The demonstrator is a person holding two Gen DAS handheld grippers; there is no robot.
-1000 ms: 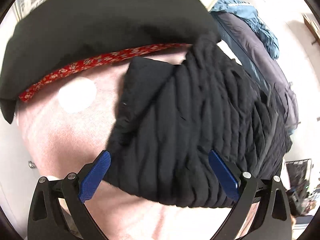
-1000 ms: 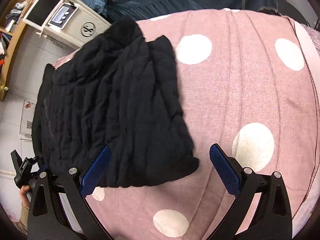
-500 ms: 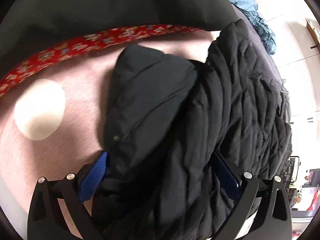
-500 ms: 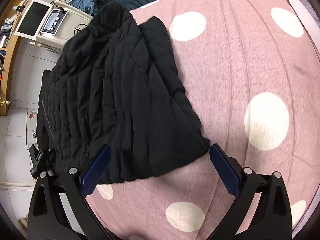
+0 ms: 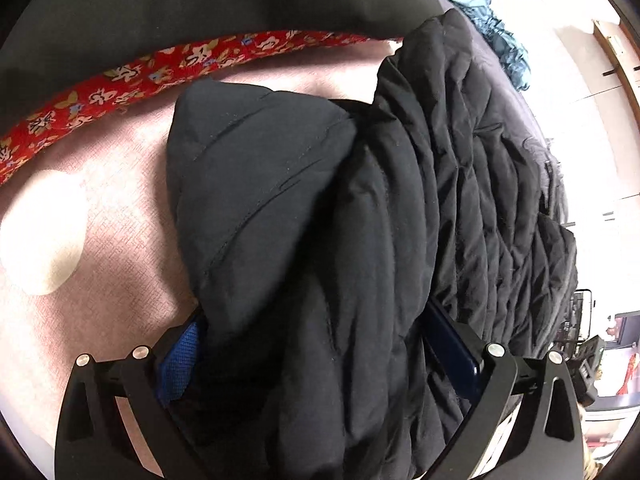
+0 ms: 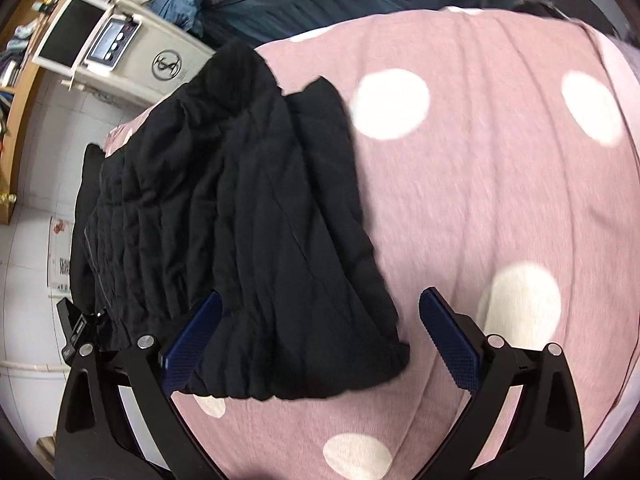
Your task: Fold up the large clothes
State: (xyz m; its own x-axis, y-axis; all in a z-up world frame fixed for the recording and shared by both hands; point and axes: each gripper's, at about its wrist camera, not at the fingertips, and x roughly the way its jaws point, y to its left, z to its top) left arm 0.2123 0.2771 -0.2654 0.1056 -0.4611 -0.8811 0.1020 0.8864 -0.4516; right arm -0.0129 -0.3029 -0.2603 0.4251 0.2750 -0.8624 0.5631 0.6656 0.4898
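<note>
Black quilted puffer jacket (image 6: 240, 220) lies part-folded on the pink polka-dot bedspread (image 6: 500, 200). Left gripper (image 5: 316, 356) spread wide, jacket bulk between the jaws; can't tell if it's clamping. Right gripper (image 6: 320, 340) wide open, empty, straddling the near hem. Soft, bulky, slippery, springy: pinch hem or a seam, both layers.

A black quilted jacket (image 6: 248, 216) lies folded and rumpled on the pink polka-dot bedspread (image 6: 500, 184).

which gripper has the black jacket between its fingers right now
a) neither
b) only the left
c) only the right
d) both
d) In the left wrist view the black jacket bulges between the wide-apart fingers of the left gripper, and in the right wrist view its lower corner lies between the spread fingers of the right gripper.
</note>
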